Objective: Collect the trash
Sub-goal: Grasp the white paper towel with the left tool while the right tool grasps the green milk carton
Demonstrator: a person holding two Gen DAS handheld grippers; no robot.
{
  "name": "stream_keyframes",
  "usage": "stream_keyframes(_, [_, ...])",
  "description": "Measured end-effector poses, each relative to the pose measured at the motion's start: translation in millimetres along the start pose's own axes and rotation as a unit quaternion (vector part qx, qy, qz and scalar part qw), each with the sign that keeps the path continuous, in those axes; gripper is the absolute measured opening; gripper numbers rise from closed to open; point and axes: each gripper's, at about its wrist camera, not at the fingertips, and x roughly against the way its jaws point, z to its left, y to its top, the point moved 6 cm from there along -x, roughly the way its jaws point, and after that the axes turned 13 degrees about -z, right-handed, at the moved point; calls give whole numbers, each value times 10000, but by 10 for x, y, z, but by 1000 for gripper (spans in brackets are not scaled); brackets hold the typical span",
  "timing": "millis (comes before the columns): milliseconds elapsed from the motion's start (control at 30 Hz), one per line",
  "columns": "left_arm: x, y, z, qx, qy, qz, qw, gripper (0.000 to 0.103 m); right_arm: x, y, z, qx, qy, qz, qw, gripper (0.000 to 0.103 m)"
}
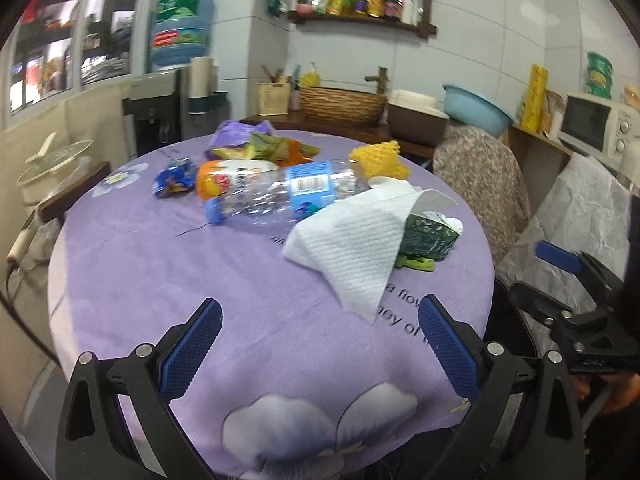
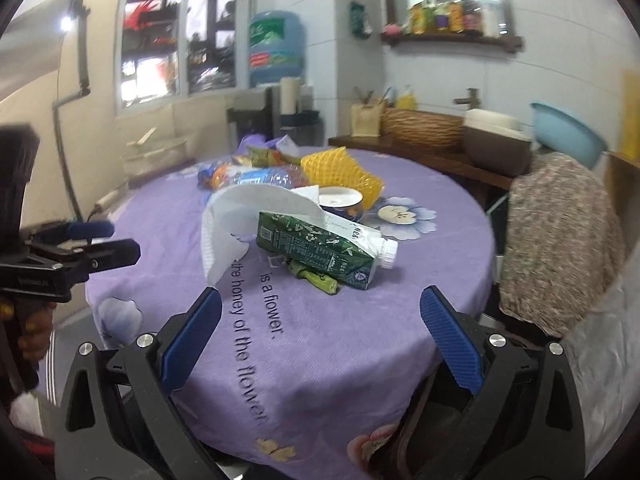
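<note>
Left gripper (image 1: 320, 340): I'm holding it wide open, empty.
Right gripper (image 2: 320, 340): gaping, empty.
Green drink carton (image 2: 320, 250): lying ahead of the right fingers.

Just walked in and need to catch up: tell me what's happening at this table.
A person holds a gripper in each hand over a round table with a purple cloth. The left tool and right tool are both open and empty. Trash lies untouched: a plastic bottle, a paper towel, a green carton and wrappers.
</note>
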Motion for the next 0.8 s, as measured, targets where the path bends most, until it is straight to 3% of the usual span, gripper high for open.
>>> stream_keyframes(167, [-348,147,-254,-491,-4,73,9988,96,-476,51,-234,335,306,261,9986,98])
stream_keyframes(367, [-665,138,-201,-530,382,450,9968,80,-823,185,-319,568,1011,391,9925,98])
stream_keyframes(567, [-744,79,-116,-334,442,615,9966,53,-1087,218,-180,1376,1561,659,9759,97])
stream_keyframes(800, [-764,92,40,-49,469,646,9968,18,-1354,55,-122,1821,2016,1186,9551,78])
